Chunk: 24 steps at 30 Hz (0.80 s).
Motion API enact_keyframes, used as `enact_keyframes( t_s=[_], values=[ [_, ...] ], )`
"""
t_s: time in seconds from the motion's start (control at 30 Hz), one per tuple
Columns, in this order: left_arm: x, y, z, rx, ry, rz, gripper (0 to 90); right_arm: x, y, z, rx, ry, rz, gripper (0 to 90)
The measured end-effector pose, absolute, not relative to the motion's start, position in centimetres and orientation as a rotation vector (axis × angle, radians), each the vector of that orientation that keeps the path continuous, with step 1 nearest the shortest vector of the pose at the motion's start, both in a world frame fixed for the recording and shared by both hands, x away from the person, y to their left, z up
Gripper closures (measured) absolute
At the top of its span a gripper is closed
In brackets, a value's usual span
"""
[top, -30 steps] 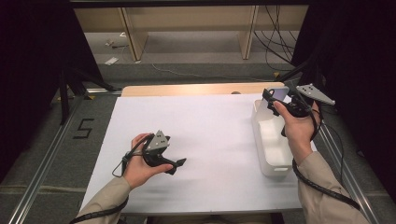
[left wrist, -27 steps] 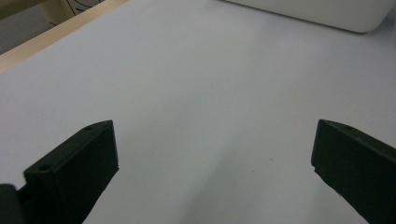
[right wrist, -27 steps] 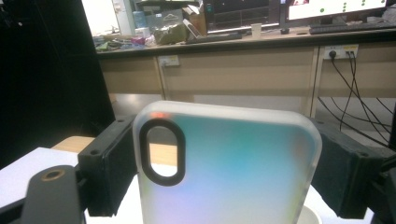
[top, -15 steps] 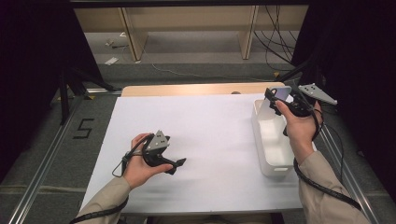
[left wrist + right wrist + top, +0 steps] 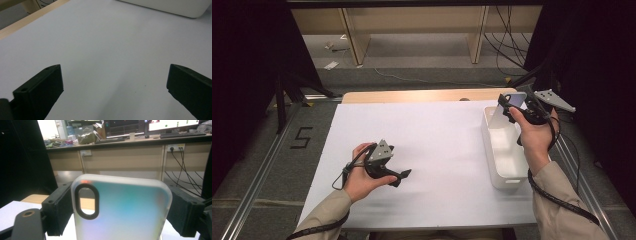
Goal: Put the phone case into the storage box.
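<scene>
**Inspector:** White sheeting covers the table, with a wooden edge along the far side and grey floor beyond. Report the right side.

**Assistant:** Right gripper is raised at about two o'clock from table centre, over the far end of the white bin. Its jaws clamp a frosted phone case by the two long edges; pads press on both sides. The case stands upright, camera cutout at its upper left in the right gripper view.

**Inspector:** And the left?

**Assistant:** Left gripper sits low at about seven o'clock, just above the sheet. Jaws stand wide apart with bare sheet between them, nothing held. The bin's near wall shows at twelve to one o'clock ahead of it.
</scene>
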<state>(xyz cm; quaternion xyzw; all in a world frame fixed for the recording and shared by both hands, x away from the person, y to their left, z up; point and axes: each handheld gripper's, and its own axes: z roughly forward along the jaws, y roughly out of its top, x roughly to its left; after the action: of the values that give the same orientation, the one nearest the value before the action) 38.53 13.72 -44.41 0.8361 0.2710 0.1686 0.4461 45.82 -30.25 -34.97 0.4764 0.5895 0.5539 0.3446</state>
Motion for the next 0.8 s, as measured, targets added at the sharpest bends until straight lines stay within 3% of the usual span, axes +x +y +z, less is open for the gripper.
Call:
enact_keyframes(
  t_s=[0.8],
  values=[
    [38.52,13.71,-44.41,2.069,0.672,0.416,0.1,46.01,-30.66,-35.23,1.246,1.527,1.421,18.2]
  ],
)
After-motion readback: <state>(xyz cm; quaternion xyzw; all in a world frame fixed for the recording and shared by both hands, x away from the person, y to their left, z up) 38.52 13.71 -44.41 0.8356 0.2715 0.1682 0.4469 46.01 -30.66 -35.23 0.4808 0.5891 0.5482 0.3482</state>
